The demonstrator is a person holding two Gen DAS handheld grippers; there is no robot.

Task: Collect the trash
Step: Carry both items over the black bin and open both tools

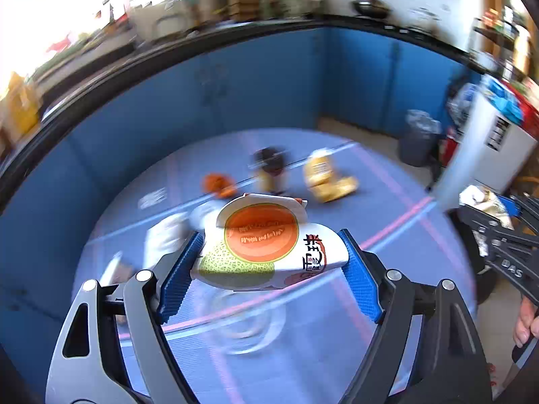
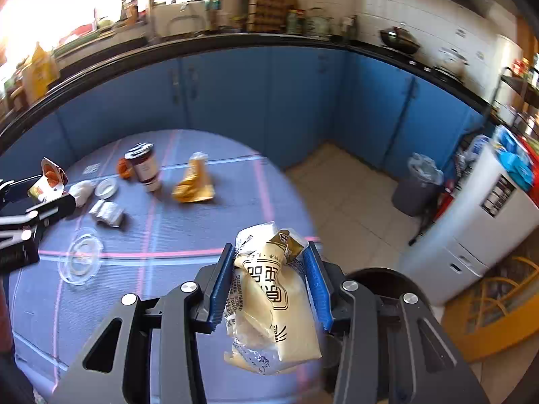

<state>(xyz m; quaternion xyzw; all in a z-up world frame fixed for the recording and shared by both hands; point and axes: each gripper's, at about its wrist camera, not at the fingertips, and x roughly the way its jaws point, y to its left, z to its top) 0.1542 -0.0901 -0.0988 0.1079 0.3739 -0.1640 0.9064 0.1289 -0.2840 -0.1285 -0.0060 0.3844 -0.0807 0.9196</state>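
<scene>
**Two light wrappers, both pinched**

Left wrist view: the left gripper (image 1: 271,262) clamps a melon-print carton (image 1: 266,245) above the table (image 1: 387,208); thin card, light, crushable, best taken across its sides.

Right wrist view: the right gripper (image 2: 269,282) squeezes a cream wrapper (image 2: 269,299), soft, slippery film, near the table's edge.

Round counter (image 2: 209,235), blue-grey cloth with pink and pale lines. On it: brown-capped cup (image 2: 144,167) at 11 o'clock, yellow packet (image 2: 194,185) just right, crumpled white wrappers (image 2: 107,212), clear lid (image 2: 79,260) at 9 o'clock.
</scene>
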